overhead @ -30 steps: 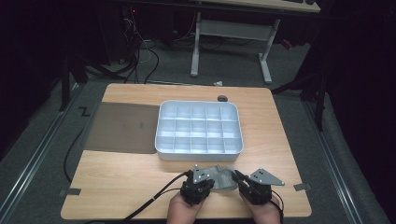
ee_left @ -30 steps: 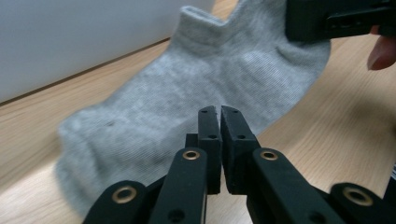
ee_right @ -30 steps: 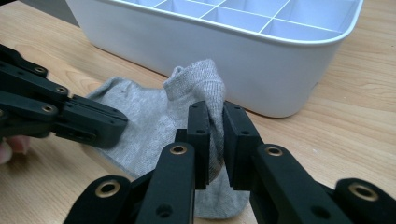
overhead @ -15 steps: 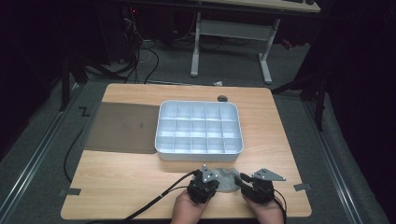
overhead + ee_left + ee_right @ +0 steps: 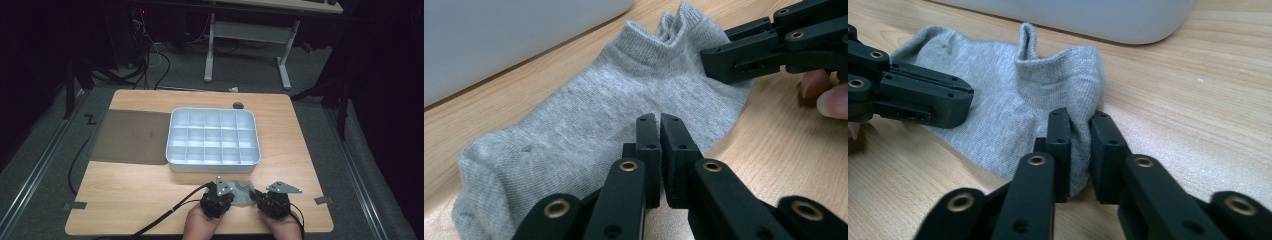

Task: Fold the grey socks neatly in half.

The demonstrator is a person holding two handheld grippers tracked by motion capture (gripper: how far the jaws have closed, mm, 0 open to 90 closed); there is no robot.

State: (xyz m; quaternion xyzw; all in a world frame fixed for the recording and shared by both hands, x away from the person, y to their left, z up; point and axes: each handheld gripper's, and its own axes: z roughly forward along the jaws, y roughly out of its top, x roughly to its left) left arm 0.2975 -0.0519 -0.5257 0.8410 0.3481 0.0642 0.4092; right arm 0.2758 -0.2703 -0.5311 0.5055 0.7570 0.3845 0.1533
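We pinch the grey sock (image 5: 1013, 105) with both tongs. Left tongs (image 5: 659, 122) clamp its edge; right tongs (image 5: 1079, 120) grip the cuff. It lies on the bench (image 5: 145, 185).

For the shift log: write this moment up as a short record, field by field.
surface: wooden table
main item: grey sock, flat at the table's near edge
left gripper: jaws nearly shut, pinching the sock's near edge
right gripper: shut on a fold of sock by the cuff
tray: white compartment tray, compartments look empty, just behind the sock
mat: dark mat lying against the tray's left side
small object: dark, at the far edge, too small to identify
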